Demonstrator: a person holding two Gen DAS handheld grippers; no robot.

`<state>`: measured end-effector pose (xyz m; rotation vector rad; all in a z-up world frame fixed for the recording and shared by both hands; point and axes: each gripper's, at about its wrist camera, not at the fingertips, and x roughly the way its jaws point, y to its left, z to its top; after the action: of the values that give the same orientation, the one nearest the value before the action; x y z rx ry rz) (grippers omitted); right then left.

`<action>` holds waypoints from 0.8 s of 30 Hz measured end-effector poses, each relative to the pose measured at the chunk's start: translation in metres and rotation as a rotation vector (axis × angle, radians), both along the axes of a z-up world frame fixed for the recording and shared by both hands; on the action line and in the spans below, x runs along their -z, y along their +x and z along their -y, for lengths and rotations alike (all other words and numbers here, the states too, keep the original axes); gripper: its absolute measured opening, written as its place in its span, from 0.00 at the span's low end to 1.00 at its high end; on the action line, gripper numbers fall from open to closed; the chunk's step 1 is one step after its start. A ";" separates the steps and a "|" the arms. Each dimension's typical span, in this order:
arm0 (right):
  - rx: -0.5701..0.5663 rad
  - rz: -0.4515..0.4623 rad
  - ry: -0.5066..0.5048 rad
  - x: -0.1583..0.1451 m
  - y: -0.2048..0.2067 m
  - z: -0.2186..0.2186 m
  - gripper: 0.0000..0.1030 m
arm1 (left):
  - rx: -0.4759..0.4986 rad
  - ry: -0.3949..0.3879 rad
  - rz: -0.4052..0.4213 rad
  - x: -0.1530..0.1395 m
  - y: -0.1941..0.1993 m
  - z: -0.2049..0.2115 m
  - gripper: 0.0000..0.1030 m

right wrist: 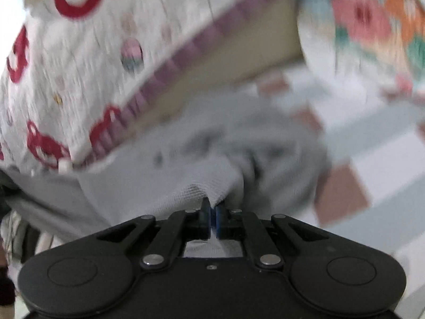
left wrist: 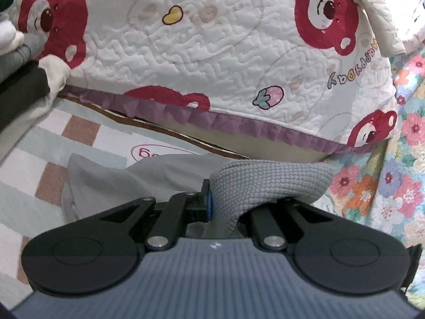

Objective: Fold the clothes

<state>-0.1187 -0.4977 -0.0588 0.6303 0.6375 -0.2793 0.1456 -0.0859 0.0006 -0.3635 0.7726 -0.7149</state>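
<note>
The left gripper (left wrist: 216, 202) has its jaws clamped on a thick fold of the grey waffle-knit garment (left wrist: 268, 183); 1 finger (left wrist: 205, 199) shows with its blue pad against the cloth, the other is buried under the roll that bulges off to the right. The right gripper (right wrist: 212, 215) has its 2 fingers nearly pressed together, nipping a thin edge of the same grey garment (right wrist: 202, 186) between blue pads.

From both pinches the cloth runs forward and away from the fingers, towards the edge of the white quilted bedcover with red bear faces and a purple pleated frill (left wrist: 212, 61). In the left view the loose part lies ahead and to the left, flat on the pale checked sheet with brown squares (left wrist: 53, 143). In the right view it heaps up dead ahead (that view is smeared by motion, so its folds are hard to read). I'd judge the garment's long axis lies between the 2 pinches. Which hand is nearer the far hem I can't tell.

Writing: "HappyDay" in coloured letters, upside down, on the bedcover (left wrist: 350, 61), and a red oval on the checked sheet (left wrist: 148, 151) with a few characters I can't read. A floral quilt with pink and orange flowers (left wrist: 409, 159) sits to the right.
</note>
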 end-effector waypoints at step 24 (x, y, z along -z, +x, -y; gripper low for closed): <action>0.259 -0.076 -0.059 -0.022 -0.058 0.038 0.03 | 0.112 0.172 -0.128 0.021 -0.054 0.043 0.07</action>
<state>-0.1769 -0.5358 -0.0372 0.6483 0.6178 -0.5636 0.0915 -0.1287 -0.0205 -0.2124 0.9741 -0.7289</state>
